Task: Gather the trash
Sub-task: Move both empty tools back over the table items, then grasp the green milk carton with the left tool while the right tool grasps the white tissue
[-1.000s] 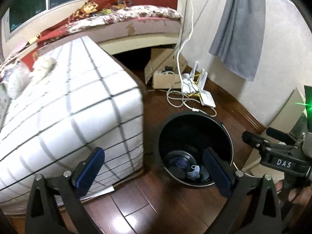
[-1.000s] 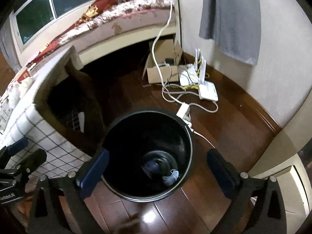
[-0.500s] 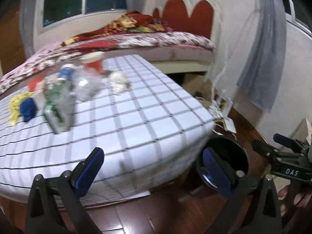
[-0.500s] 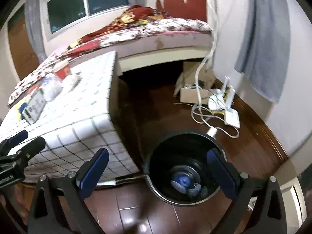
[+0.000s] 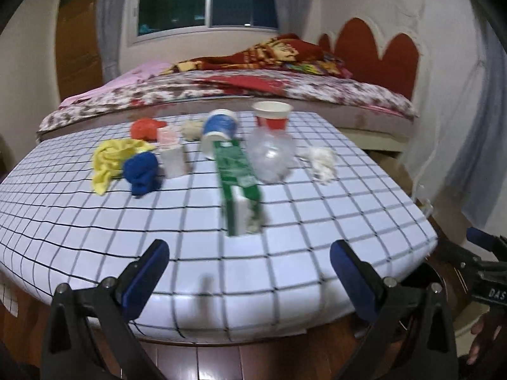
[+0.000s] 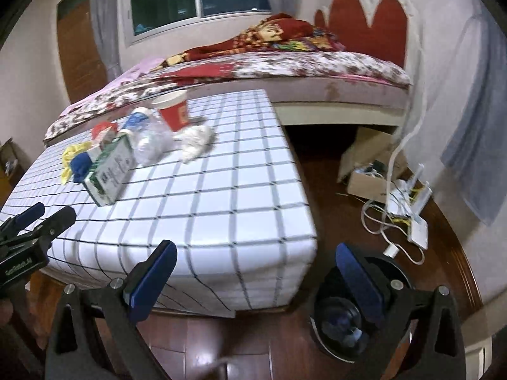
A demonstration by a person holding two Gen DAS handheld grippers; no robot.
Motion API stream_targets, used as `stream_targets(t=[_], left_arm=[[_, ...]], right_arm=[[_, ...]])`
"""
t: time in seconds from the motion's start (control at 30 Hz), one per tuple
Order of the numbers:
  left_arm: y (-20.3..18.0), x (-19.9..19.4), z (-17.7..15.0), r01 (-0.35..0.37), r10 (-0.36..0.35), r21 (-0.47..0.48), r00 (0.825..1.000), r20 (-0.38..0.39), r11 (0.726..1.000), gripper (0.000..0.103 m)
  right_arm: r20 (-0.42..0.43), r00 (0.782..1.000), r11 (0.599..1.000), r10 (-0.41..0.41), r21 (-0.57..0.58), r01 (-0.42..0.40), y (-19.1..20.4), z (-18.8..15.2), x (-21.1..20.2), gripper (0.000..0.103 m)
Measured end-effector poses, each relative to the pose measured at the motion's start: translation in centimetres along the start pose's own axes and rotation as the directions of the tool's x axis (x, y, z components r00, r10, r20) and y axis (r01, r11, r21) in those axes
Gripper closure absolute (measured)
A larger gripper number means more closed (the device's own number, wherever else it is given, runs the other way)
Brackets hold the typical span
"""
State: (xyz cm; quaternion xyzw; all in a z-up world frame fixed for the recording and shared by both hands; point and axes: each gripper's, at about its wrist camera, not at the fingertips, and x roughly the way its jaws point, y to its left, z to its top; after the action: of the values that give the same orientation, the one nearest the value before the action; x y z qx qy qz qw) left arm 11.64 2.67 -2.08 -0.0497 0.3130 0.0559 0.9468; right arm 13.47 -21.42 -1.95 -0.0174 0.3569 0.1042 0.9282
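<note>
The trash lies in a loose cluster toward the far side of the checked surface: a green carton lying on its side nearest the front edge, a crumpled clear plastic bottle just beside it on the right, a wad of white tissue further right, a red paper cup standing upright behind the bottle, and a blue cup tipped over at the carton's far end. To the left sit a small white box, a blue rag, a yellow cloth and an orange scrap. The left tongs hang wide apart and hold nothing, low in front of the near edge. The right tongs are likewise spread wide and bare, at the surface's right corner, above the black bin on the wooden floor. Behind everything runs a bed with a flowered cover.
</note>
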Motion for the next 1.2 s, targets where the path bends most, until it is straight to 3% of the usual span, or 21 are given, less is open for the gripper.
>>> stream_targets(t=[0.2,0.53,0.63,0.73,0.83,0.9,1.0,1.03,1.2], left_arm=[[1.5,3.0,1.6,-0.007,0.005,-0.067,1.000,-0.022,0.998,0.005],[2.0,8.2,3.4,-0.043,0.035,-0.091,0.996,-0.086,0.995,0.012],[2.2,9.1,3.6,-0.044,0.035,-0.084,0.994,-0.099,0.996,0.019],[2.6,9.7,3.9,-0.055,0.046,-0.073,0.993,-0.109,0.996,0.020],[3.1,9.8,3.7,-0.048,0.039,-0.074,0.992,-0.122,0.996,0.026],[3.2,9.9,3.6,-0.045,0.036,-0.068,0.991,-0.129,0.997,0.029],[3.3,10.1,3.3,-0.019,0.009,-0.066,0.990,-0.137,0.998,0.057],[3.3,10.1,3.3,-0.011,0.002,-0.063,0.991,-0.137,0.998,0.064],[3.1,9.0,3.1,-0.004,-0.001,-0.046,0.995,-0.098,0.999,0.064]], right_arm=[[-0.014,0.999,0.998,0.029,-0.048,-0.029,2.6,2.4,2.8,0.001],[-0.062,0.996,0.993,0.070,-0.091,-0.076,5.3,7.5,10.2,0.001],[-0.080,0.994,0.992,0.079,-0.095,-0.086,5.9,8.8,12.6,0.003],[-0.099,0.991,0.992,0.095,-0.076,-0.103,6.2,10.3,14.7,0.014],[-0.120,0.988,0.992,0.097,-0.072,-0.107,6.6,11.5,16.4,0.018],[-0.138,0.985,0.992,0.099,-0.069,-0.109,6.9,11.9,17.4,0.030],[-0.166,0.980,0.990,0.112,-0.070,-0.125,7.1,11.6,18.4,0.073],[-0.159,0.981,0.990,0.114,-0.069,-0.126,7.0,11.4,18.3,0.077],[-0.094,0.988,0.989,0.124,-0.070,-0.131,6.0,10.2,15.8,0.080]])
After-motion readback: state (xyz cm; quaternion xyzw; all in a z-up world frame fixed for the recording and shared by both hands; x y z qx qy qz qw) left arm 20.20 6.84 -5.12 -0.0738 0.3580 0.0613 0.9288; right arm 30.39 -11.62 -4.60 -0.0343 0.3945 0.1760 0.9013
